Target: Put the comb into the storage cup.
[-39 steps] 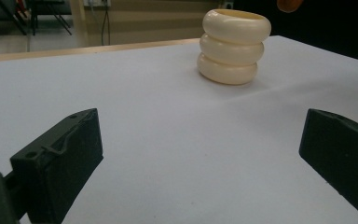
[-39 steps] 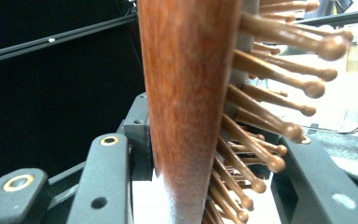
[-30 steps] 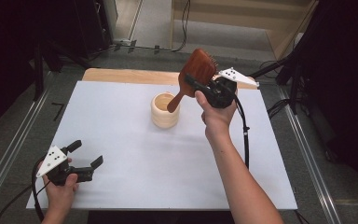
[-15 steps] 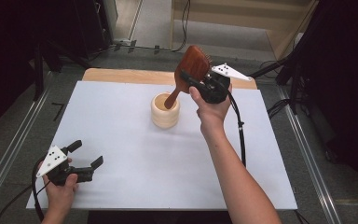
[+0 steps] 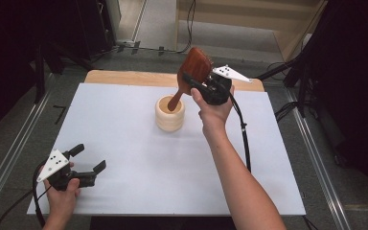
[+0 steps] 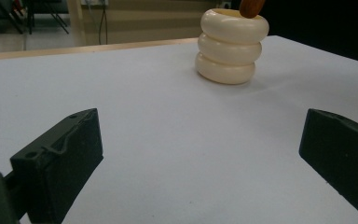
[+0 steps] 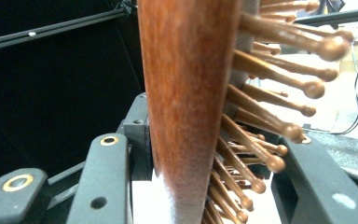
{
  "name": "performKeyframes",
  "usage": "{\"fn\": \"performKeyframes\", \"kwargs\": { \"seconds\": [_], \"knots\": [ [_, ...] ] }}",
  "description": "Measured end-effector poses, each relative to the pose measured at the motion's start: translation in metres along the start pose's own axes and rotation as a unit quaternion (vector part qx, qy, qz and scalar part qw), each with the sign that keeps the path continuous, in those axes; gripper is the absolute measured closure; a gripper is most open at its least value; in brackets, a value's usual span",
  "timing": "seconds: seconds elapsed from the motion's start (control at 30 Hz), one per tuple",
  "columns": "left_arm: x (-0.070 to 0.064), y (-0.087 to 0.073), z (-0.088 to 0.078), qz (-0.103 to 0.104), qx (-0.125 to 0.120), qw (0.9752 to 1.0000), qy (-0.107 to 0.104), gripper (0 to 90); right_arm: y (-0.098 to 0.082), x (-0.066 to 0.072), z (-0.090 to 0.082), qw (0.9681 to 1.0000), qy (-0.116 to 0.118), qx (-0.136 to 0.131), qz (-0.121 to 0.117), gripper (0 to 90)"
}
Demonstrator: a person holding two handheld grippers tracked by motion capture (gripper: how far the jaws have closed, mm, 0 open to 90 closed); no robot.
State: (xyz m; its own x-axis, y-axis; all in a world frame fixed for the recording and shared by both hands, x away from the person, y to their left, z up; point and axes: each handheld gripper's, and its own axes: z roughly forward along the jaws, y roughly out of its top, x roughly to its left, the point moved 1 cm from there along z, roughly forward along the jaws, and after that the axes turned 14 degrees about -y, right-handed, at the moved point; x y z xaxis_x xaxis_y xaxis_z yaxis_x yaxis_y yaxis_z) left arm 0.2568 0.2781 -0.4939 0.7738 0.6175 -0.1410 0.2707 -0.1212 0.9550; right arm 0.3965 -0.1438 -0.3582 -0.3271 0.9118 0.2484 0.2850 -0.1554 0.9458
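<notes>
At upper centre, our right gripper (image 5: 197, 85) has its fingers clenched on the wooden hairbrush (image 5: 191, 72), handle tip inside the cream cup (image 5: 169, 114); our left gripper (image 5: 87, 165), lower left on the tabletop (image 5: 124, 158), has its fingers released.

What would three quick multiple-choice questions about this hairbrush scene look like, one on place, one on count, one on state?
1. Where is the handle tip of the wooden hairbrush?
A. inside the cream holder
B. flat on the table
C. between the left gripper's jaws

2. How many stacked rings form the holder?
A. one
B. three
C. five

3. How are the jaws of the left gripper?
A. shut on the brush
B. shut on the holder
C. open, with nothing between them

Answers: 1 A, the handle dips into the rim; 2 B, the left gripper view shows three bulges; 3 C, white table shows between them.
</notes>
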Motion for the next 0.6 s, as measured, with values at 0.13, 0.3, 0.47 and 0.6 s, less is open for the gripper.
{"fn": "performKeyframes", "kwargs": {
  "seconds": [0.13,0.3,0.47,0.6],
  "knots": [
    [0.0,0.0,0.0,0.001,0.0,1.0,-0.001,0.0,-0.003,0.0,0.005,1.0,-0.001,0.001,-0.002,52.9],
    [0.0,0.0,0.0,0.001,-0.001,1.0,-0.002,0.0,-0.007,0.0,0.01,1.0,-0.005,0.006,-0.004,52.8],
    [0.0,0.0,0.0,0.0,-0.002,1.0,-0.003,0.0,-0.011,0.002,0.015,0.9999,-0.006,0.009,-0.008,52.8],
    [0.0,0.0,-0.001,0.0,-0.002,1.0,-0.004,0.0,-0.015,0.004,0.019,0.9998,-0.007,0.014,-0.014,52.8]
  ]
}}
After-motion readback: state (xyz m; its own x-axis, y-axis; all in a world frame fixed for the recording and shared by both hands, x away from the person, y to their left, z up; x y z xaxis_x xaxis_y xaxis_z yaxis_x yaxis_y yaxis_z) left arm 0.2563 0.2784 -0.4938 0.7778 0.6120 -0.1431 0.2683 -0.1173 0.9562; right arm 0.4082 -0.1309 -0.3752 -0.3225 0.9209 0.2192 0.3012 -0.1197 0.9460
